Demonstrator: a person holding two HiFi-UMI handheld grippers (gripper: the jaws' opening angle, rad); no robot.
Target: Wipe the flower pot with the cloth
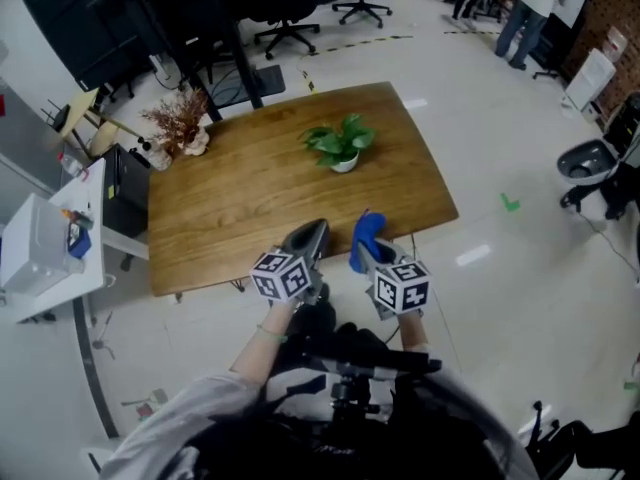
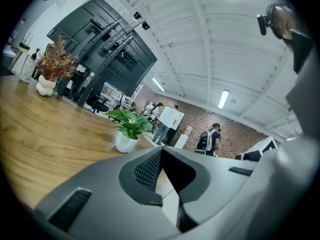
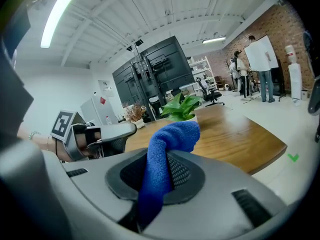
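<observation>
The flower pot is small and white with a green plant, and stands toward the far side of the wooden table. In the left gripper view the pot is ahead, well beyond the jaws. My right gripper hovers at the table's near edge, shut on a blue cloth. The cloth sticks up between the jaws and hides the pot, so only the leaves show. My left gripper is beside the right one with its jaws together and nothing in them.
A vase of dried flowers stands at the table's far left corner. White cabinet on the left, office chair on the right, people standing far back right. Both grippers are about over the table's near edge.
</observation>
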